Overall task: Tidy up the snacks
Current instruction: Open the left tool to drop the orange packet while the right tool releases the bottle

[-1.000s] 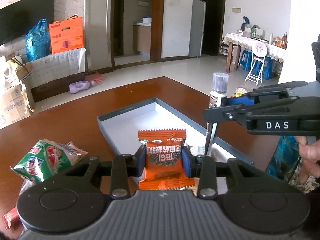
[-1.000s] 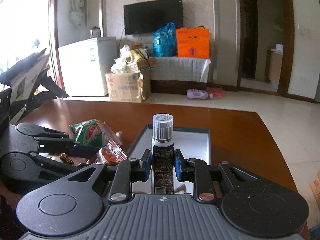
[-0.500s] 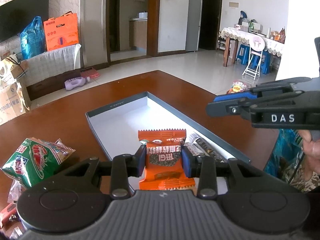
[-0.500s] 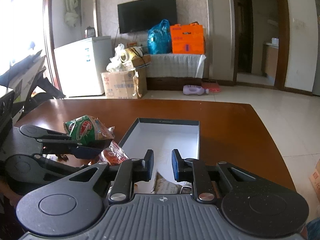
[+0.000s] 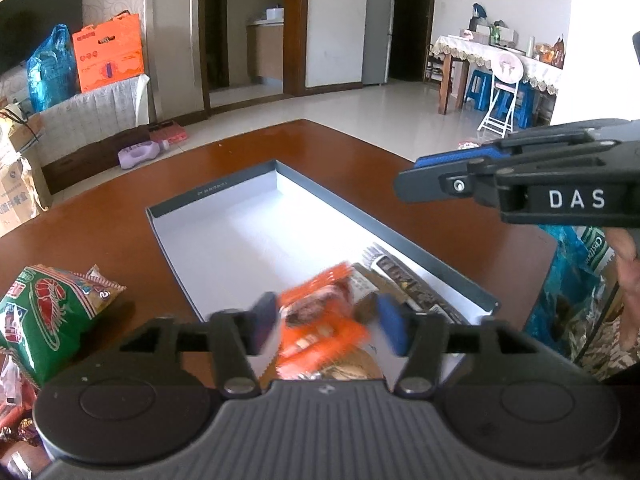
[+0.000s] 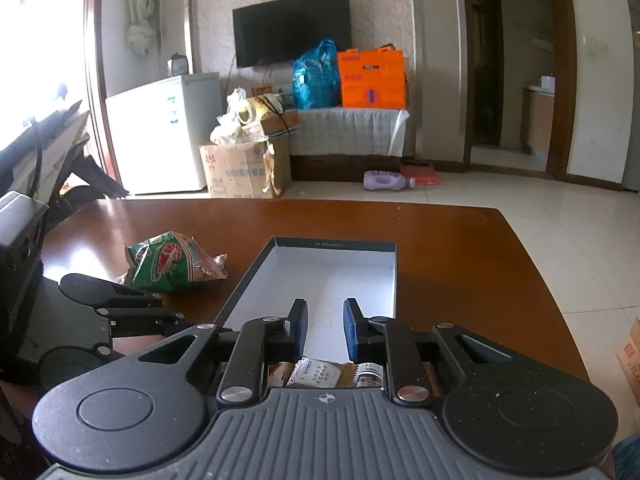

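Note:
A shallow grey box with a white inside lies on the brown table; it also shows in the right wrist view. My left gripper is open over the box's near end. An orange snack packet, blurred, lies tilted between its fingers, free of them. A dark bottle lies in the box beside it. My right gripper is open and empty above the box's near end, with the bottle and a packet below it.
A green snack bag lies on the table left of the box, also in the right wrist view. More wrappers lie at the near left edge. The right gripper's side hangs at the right of the left wrist view.
My left gripper has opened and let go of the orange packet, which drops tilted into the box. My right gripper released the bottle earlier and has drawn back and up.

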Demonstrator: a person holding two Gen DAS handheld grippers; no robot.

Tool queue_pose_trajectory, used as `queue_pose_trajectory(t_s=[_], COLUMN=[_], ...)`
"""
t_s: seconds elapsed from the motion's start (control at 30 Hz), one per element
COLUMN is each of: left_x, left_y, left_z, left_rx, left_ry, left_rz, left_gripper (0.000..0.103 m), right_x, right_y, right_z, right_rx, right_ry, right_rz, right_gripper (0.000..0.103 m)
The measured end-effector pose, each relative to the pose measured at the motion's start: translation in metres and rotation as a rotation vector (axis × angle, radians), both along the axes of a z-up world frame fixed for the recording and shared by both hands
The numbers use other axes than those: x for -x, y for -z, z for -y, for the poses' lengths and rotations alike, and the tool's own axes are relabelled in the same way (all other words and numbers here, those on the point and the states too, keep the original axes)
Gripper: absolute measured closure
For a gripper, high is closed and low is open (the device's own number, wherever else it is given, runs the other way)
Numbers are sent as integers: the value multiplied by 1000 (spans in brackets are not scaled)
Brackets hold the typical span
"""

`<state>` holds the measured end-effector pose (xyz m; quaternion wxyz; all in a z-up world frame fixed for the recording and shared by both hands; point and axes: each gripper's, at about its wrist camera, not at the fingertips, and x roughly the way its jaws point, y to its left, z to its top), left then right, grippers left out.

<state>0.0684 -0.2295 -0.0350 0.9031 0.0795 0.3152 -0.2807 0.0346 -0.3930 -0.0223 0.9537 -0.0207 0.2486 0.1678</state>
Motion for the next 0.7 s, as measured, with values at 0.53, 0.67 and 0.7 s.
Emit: queue_pose_trajectory(t_s=[0.53,0.67,0.7], left_x=[9,11,12], left_y=[-9,-11,-12], left_z=[-23,-31,-34], left_rx=[16,13,15], left_ry=[-33,-42,-47], left_rz=[33,35,36], left_gripper=[35,35,35], right_x=[-1,-2,-3], right_y=[1,1,1], right_z=[-6,-11,-12], right_rx=[8,12,12], right_ry=[-15,-22,-25], right_rz=[-5,-8,-9], right_gripper=[75,68,68])
